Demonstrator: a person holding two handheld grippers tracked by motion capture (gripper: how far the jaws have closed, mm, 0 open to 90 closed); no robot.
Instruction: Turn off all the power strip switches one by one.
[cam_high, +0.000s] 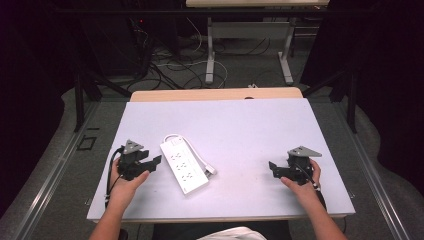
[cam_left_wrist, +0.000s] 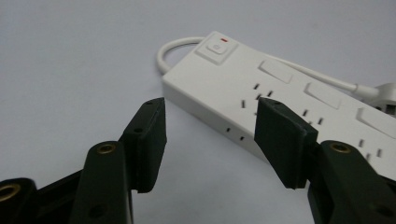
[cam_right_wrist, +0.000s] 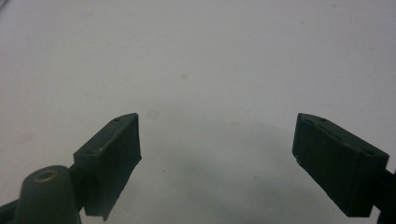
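My left gripper (cam_high: 157, 161) has its jaws spread, nothing between them, just beside the white power strip (cam_high: 184, 167) lying flat on the desk (cam_high: 260, 130). I'd square up on its narrow sides before closing. My right gripper (cam_high: 272, 167) rests well apart, jaws wide. No containers here.

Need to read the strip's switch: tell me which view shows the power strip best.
The left gripper view: the power strip is close, with its switch and sockets plain. The high view shows the whole strip small, lying beside the left gripper.
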